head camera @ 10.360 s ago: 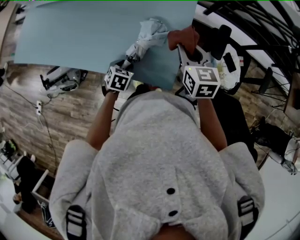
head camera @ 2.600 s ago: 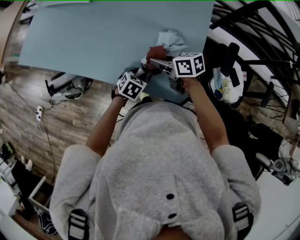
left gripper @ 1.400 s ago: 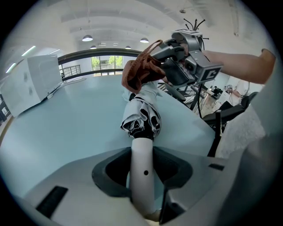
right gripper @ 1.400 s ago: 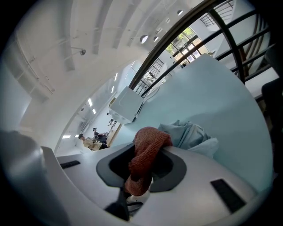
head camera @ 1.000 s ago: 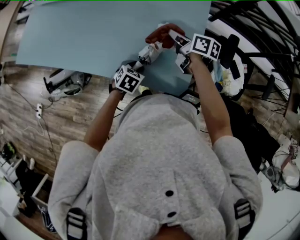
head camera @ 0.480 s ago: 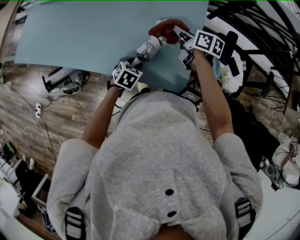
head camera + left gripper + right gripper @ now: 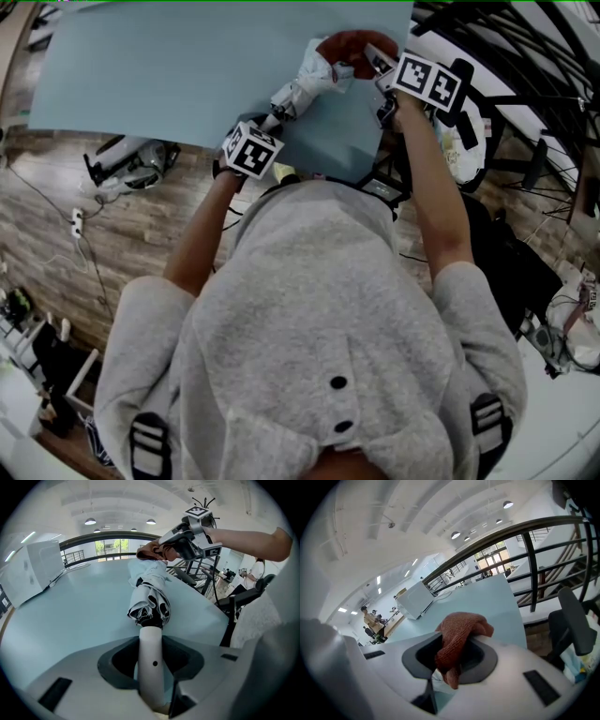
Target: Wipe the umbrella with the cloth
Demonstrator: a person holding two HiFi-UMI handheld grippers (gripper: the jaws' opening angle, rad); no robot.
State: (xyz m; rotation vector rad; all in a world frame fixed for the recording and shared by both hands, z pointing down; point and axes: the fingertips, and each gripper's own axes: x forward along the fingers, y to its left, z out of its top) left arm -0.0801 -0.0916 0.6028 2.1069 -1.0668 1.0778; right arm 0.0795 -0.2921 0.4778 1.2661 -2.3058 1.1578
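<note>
Jaws of the left gripper (image 7: 151, 667) clamp the white handle (image 7: 151, 644) of the folded umbrella (image 7: 151, 597), which points straight away from them toward twelve o'clock in the left gripper view. Its bunched white-and-dark canopy begins just past the handle. Seen from the head view, the umbrella's long axis runs from seven o'clock, at the left gripper's marker cube (image 7: 251, 150), to one o'clock, over the near right part of the pale blue table (image 7: 159, 75). The right gripper (image 7: 452, 660) has its jaws pinched on a rust-red cloth (image 7: 461, 632), which bulges up out of them and hangs a tail below. That cloth sits against the umbrella's far end, the right gripper reaching in from three o'clock.
</note>
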